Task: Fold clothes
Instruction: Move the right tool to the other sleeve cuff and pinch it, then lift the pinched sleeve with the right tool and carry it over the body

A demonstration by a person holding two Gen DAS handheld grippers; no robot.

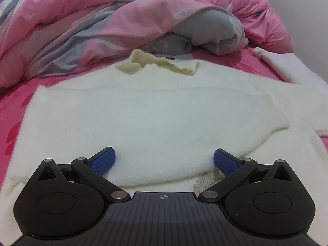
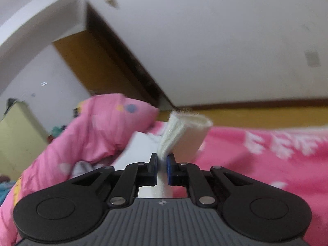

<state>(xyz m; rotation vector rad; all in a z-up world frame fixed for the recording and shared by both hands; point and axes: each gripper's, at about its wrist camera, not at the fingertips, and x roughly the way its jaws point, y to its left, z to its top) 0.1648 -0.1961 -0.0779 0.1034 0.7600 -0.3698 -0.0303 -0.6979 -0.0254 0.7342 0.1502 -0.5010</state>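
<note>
**Right sleeve cuff pinched, sweater body waiting flat**

The cream sweater [image 1: 155, 110] lies flat on the bed [image 1: 12, 110], filling the middle of the left wrist view, its collar [image 1: 162, 62] toward the top of the frame and its long axis running from bottom to top. One sleeve already lies folded across the chest, its cuff at centre right. The left hand-held gripper [image 1: 164, 161] stands wide at the hem, lower centre, pads resting on the knit but clamping nothing.

In the right wrist view the right hand-held gripper [image 2: 162, 164] is nearly closed on a sleeve cuff [image 2: 185, 135], which stands up from the jaws in mid frame, clear of the pink sheet. This hand has the work; I judge the coming move is to carry the cuff across onto the body.

The heaped pink quilt [image 1: 102, 20] crowds the collar end at the top. A second white garment [image 1: 287, 65] lies at upper right. The sheet at right looks open.
</note>
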